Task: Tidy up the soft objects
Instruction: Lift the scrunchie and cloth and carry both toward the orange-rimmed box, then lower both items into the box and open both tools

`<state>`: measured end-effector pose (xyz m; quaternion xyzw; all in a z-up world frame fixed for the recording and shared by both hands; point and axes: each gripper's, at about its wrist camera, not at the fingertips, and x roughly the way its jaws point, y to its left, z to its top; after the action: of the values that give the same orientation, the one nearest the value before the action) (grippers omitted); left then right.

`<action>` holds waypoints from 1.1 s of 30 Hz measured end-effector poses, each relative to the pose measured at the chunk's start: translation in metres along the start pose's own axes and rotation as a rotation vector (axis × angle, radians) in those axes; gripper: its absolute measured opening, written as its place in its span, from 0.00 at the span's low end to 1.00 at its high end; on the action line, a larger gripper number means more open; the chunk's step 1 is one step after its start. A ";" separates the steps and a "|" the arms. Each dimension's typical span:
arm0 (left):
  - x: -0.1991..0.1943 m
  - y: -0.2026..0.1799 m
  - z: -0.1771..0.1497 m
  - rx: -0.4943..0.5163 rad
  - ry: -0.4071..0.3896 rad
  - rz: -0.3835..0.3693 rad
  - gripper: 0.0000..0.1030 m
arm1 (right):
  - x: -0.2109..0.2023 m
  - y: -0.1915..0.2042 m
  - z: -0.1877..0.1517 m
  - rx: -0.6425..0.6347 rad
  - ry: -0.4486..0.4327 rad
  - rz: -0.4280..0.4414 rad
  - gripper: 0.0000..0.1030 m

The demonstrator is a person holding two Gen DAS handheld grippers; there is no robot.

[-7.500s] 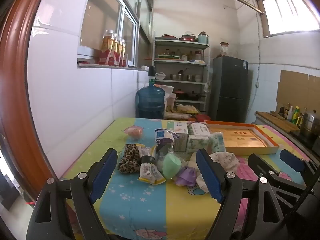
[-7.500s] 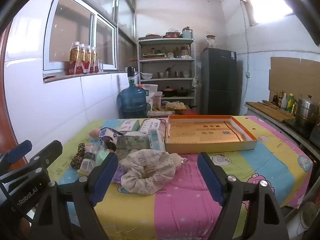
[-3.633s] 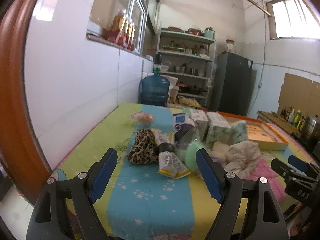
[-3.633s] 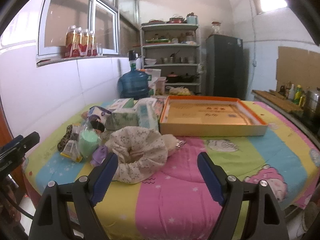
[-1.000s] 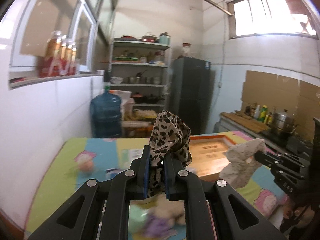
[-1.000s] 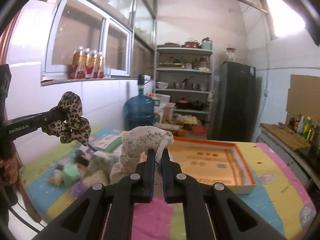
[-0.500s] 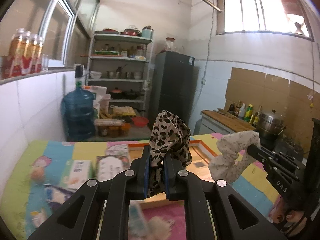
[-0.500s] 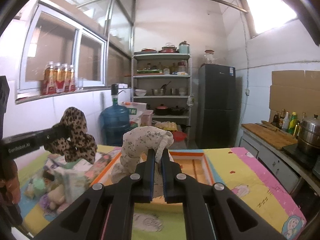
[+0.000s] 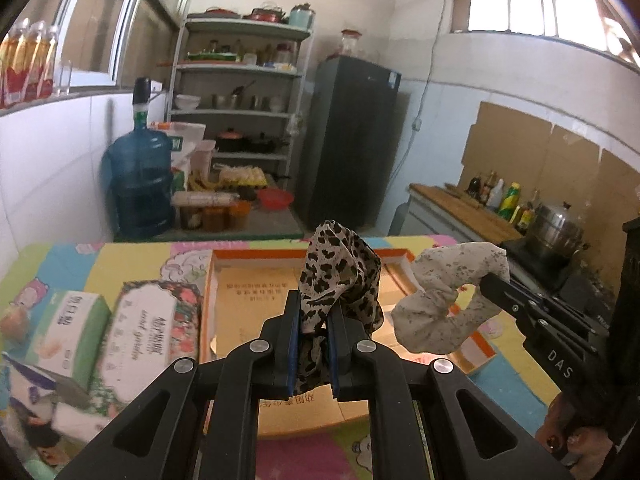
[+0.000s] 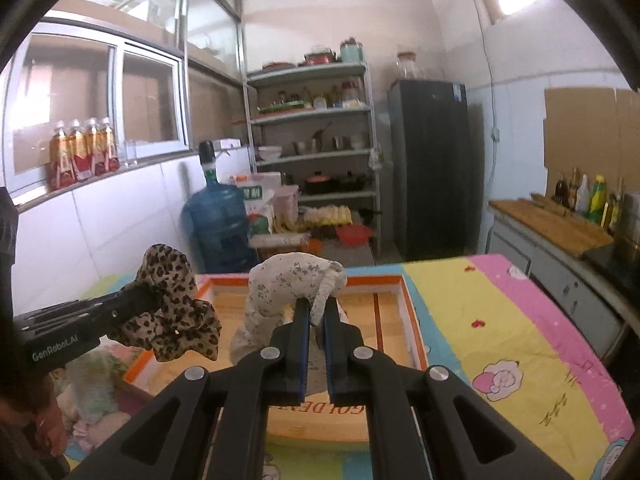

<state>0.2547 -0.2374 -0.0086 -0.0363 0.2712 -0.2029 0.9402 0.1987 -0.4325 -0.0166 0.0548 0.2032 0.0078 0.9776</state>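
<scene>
Left gripper (image 9: pixel 313 320): the blue-padded fingers are pressed together on the leopard scrunchie (image 9: pixel 340 276), which is held in the air above the near half of the orange-rimmed box (image 9: pixel 248 300).
Right gripper (image 10: pixel 316 316): the fingers are clamped on the floral scrunchie (image 10: pixel 288 280), which is also held aloft over the box, to the right of the leopard one; whether the two scrunchies touch cannot be told.
Step in hand: it is judged that both scrunchies are being carried to the box to be set down inside it.
How it is done well: each gripper is best lowered until the hanging fabric rests on the box floor before the fingers are parted, so that the soft loop is laid and not dropped onto the rim. The two are best released at separate spots, one toward the left wall of the box and one toward the right. A fold may cling to a pad, so each gripper is best drawn straight back once opened.
Orange-rimmed box: one is seen, shallow, with a tan printed floor, lying on the colourful tablecloth (image 10: pixel 500 320); little else can be made out inside it.
Scrunchies: two are counted, one per gripper.
Tissue packs (image 9: pixel 156 324): two are counted, just left of the box.
Other soft items (image 10: pixel 92 372): a blurred heap lies left of the box and nearer than the packs; its number cannot be told.
Beyond the box: one blue water jug (image 9: pixel 138 184), one shelf rack (image 9: pixel 240 92) and one dark fridge (image 9: pixel 352 140) are seen.
</scene>
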 end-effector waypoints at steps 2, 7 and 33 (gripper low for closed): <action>0.011 -0.002 -0.001 -0.002 0.014 0.010 0.11 | 0.012 -0.005 -0.004 0.009 0.025 0.001 0.07; 0.034 -0.002 -0.005 -0.004 0.042 0.035 0.11 | 0.032 -0.013 -0.011 0.024 0.065 0.012 0.07; 0.078 0.004 -0.014 -0.043 0.160 0.055 0.48 | 0.062 -0.025 -0.021 0.024 0.125 -0.010 0.70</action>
<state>0.3087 -0.2642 -0.0594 -0.0327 0.3506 -0.1732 0.9198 0.2471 -0.4525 -0.0636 0.0651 0.2642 0.0037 0.9623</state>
